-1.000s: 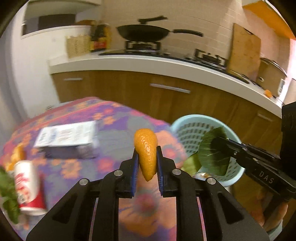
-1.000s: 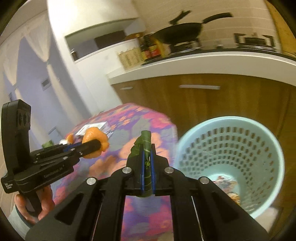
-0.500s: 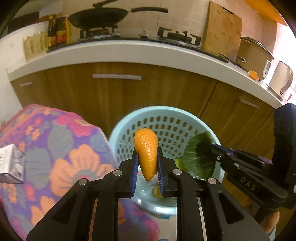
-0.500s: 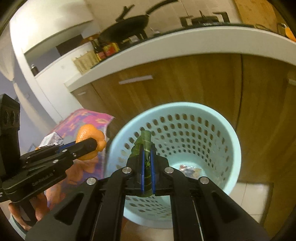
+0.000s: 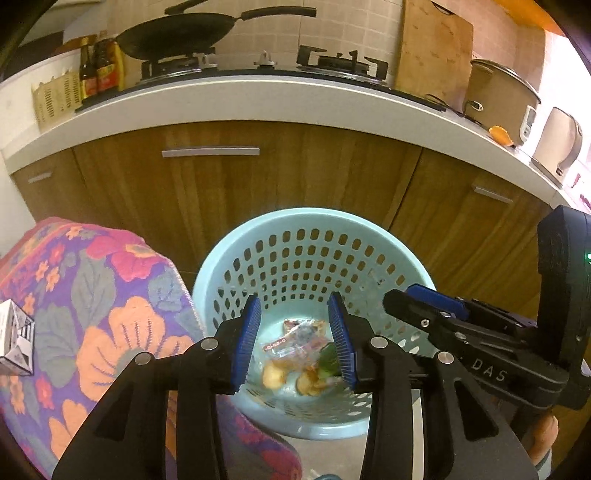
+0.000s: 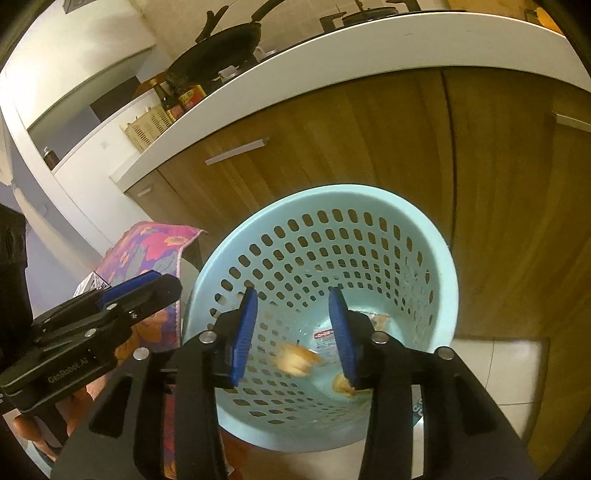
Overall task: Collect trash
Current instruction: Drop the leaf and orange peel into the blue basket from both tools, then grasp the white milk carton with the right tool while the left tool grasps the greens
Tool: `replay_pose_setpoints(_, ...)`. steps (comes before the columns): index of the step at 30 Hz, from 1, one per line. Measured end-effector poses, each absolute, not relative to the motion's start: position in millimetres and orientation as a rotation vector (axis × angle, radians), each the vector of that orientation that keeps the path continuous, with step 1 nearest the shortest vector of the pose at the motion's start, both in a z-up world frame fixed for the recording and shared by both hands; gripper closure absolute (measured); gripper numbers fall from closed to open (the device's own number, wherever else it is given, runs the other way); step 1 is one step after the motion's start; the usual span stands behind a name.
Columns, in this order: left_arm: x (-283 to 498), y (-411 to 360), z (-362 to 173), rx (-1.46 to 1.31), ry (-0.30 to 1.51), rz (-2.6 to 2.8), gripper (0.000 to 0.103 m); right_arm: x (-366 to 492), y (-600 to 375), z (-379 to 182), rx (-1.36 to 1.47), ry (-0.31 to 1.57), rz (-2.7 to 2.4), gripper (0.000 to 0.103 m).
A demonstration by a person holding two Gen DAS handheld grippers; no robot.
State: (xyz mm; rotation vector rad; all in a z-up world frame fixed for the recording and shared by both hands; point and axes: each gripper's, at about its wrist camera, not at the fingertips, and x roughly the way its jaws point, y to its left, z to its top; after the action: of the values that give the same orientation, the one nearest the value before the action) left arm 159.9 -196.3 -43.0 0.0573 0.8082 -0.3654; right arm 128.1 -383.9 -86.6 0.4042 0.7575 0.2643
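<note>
A light blue perforated waste basket stands on the floor in front of wooden cabinets; it also shows in the right wrist view. My left gripper is open and empty above the basket. My right gripper is open and empty above it too, and shows from the side in the left wrist view. At the basket's bottom lie an orange peel, a green leaf and a clear wrapper. In the right wrist view a blurred orange peel lies there.
A table with a flowered cloth stands left of the basket, with a white carton on it. Behind are wooden cabinets under a white counter with a wok, bottles and a rice cooker.
Both grippers opened over the basket. The orange peel left my left gripper and the green leaf left my right gripper; both now lie in the basket.
</note>
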Motion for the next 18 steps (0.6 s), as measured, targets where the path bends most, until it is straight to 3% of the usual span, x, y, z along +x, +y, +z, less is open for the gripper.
replay_pose_setpoints(15,102.2,-135.2,-3.9,-0.052,0.679,-0.296,0.06,103.2,-338.9,-38.3,0.326,0.68,0.364,0.065)
replay_pose_setpoints(18,77.9,-105.7,9.7,-0.08,0.631,-0.248,0.057,96.6,-313.7,-25.7,0.28,0.66,0.411,0.06)
